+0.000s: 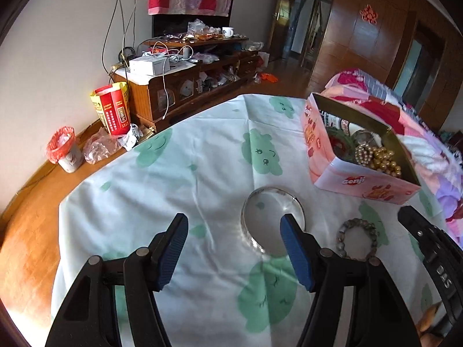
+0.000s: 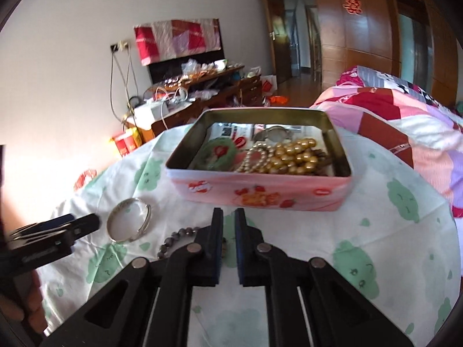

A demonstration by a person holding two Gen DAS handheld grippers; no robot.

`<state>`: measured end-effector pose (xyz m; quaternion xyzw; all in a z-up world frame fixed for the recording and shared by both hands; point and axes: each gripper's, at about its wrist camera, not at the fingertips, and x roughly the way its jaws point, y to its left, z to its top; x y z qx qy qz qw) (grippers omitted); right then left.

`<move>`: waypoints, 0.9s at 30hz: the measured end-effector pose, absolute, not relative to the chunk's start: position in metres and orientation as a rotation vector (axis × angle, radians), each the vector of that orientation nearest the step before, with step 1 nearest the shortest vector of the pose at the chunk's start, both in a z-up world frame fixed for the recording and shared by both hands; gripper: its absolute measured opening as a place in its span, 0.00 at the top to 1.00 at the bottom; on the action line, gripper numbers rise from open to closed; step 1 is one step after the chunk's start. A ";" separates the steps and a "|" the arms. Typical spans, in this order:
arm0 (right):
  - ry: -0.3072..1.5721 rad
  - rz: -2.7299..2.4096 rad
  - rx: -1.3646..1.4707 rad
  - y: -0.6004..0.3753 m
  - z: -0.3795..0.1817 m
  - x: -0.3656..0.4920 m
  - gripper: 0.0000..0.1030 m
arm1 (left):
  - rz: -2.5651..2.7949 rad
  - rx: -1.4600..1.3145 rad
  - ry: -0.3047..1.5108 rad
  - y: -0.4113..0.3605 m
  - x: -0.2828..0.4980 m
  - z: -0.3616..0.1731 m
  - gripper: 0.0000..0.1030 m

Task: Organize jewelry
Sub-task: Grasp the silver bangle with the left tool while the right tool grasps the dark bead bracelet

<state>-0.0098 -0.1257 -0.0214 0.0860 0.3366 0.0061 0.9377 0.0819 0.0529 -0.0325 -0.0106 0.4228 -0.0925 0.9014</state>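
A silver bangle (image 1: pixel 272 219) lies on the white cloth with green bears, right in front of my left gripper (image 1: pixel 234 225), which is open and empty; its right finger covers part of the bangle. A dark beaded bracelet (image 1: pixel 357 241) lies to the bangle's right. A pink tin box (image 1: pixel 361 182) at the right holds gold beads (image 1: pixel 382 159) and other jewelry. In the right wrist view the box (image 2: pixel 260 193) is ahead, the bangle (image 2: pixel 128 224) and beaded bracelet (image 2: pixel 176 238) to the left. My right gripper (image 2: pixel 228 214) is nearly shut and empty, above the cloth.
A patchwork quilt (image 2: pixel 390 121) lies on the bed behind the table. A cluttered wooden cabinet (image 1: pixel 185 78) stands by the wall, with a red bag (image 1: pixel 113 110) and a small bin (image 1: pixel 65 150) on the floor. The table's edge (image 1: pixel 95 170) is at the left.
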 end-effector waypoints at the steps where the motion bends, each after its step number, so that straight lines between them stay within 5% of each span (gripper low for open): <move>1: 0.692 0.017 0.186 -0.126 -0.022 -0.008 0.90 | -0.187 0.005 0.880 0.047 0.086 -0.035 0.45; 3: 0.703 0.023 0.215 -0.126 -0.024 0.001 0.90 | -0.179 0.037 0.922 0.039 0.092 -0.044 0.60; 8: 0.704 0.023 0.273 -0.137 -0.026 0.003 0.86 | -0.181 0.080 0.933 0.033 0.091 -0.044 0.72; 9: 0.711 0.025 0.286 -0.139 -0.027 0.004 0.78 | -0.184 0.081 0.932 0.033 0.090 -0.044 0.78; 10: 0.721 0.028 0.303 -0.141 -0.029 0.005 0.60 | -0.191 0.075 0.931 0.034 0.090 -0.044 0.92; 12: 0.730 0.023 0.341 -0.147 -0.031 0.006 0.27 | -0.210 0.046 0.932 0.038 0.090 -0.044 0.97; 13: 0.717 0.022 0.365 -0.151 -0.031 0.004 0.24 | -0.217 0.026 0.929 0.041 0.090 -0.043 0.97; 27: 0.892 0.193 0.082 -0.089 -0.045 0.026 0.22 | -0.092 -0.075 0.606 0.069 0.051 -0.004 0.97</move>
